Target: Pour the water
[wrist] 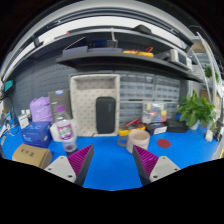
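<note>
Presently your claw hangs released and empty over the blue bench, with the water bottle ahead beyond its left finger; judge it light, thin-walled, slippery; take it mid-body, below the cap.

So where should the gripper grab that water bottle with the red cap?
Probably around the middle of the water bottle, below its red cap. It stands upright on the blue table, so a level approach from the front looks best, one finger on each side. The gripper is open, with the bottle ahead of its left finger.
</note>
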A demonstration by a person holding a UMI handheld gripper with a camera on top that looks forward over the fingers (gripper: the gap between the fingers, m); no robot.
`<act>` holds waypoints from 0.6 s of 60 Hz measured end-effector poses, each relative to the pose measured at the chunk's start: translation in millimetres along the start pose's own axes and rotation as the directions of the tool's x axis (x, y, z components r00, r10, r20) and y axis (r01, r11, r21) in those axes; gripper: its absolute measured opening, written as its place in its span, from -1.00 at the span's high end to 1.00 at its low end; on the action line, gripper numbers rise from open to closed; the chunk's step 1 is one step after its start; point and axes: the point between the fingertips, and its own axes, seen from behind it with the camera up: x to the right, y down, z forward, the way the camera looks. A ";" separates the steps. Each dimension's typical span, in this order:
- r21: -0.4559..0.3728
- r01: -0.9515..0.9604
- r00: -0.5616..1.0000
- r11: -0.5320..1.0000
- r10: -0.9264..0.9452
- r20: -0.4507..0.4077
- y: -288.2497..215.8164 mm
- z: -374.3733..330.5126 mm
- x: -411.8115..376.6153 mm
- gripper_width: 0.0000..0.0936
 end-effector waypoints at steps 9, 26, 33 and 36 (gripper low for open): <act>-0.043 0.035 0.992 0.998 -0.030 0.122 24.5 36.1 -88.6 -0.71; -0.063 0.087 0.985 0.994 -0.076 0.157 26.9 101.8 -164.6 -0.70; -0.047 0.073 0.986 0.996 -0.065 0.155 17.9 123.1 -177.9 -0.71; -0.038 0.088 0.983 0.995 -0.081 0.162 14.0 130.5 -183.0 -0.70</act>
